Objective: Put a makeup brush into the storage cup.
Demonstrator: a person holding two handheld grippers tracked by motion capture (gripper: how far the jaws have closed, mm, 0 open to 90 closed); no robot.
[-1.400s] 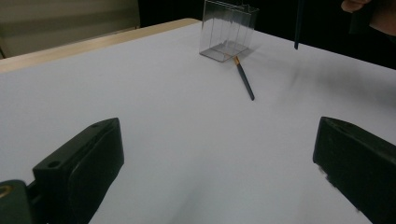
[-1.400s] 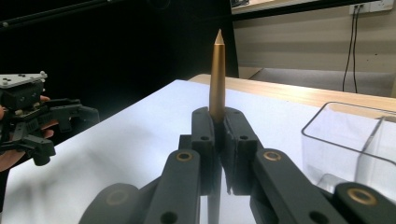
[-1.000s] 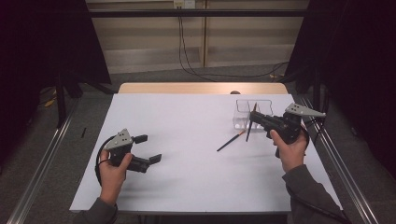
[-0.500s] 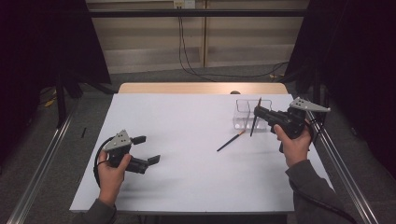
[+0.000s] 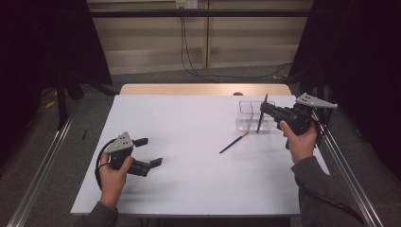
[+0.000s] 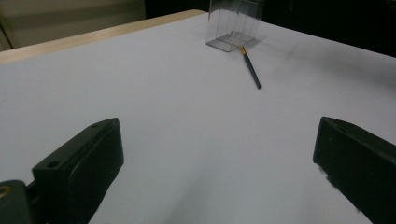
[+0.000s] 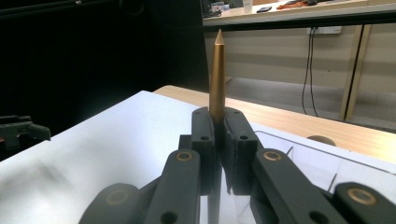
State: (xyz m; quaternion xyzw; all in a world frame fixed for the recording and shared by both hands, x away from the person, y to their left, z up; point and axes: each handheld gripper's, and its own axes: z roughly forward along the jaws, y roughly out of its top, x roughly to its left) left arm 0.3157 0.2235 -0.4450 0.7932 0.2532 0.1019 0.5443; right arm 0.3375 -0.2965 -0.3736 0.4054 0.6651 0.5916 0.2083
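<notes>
— So, what's the right gripper [image 5: 263,108] got there?

— A thin pen-like stick [image 5: 261,116], pinched tight between its jaws. From the right gripper view you can see its gold pointed end [image 7: 217,74] poking straight up out of the closed pads.

— Wasn't it lower a second ago?

— It was. The hand has lifted and swung toward the far right corner, and the stick has gone from a slant to nearly upright. Now it hangs with its lower end over the clear plastic box [image 5: 245,122], perhaps already dipping into a compartment; I can't tell which one from here.

— So it's going in the box?

— That's my guess. It looks lined up for a drop or a gentle lowering.

— And the other one on the table?

— A second stick [image 5: 233,142], dark with a gold tip, lies flat on the white table [image 5: 179,142], just in front of the box, its tip nearly touching the wall. Untouched, by the look of it.

— The left gripper [image 5: 150,152]?

— Jaws spread wide, holding nothing, resting near the left edge. It hasn't budged, well apart from everything.
</notes>
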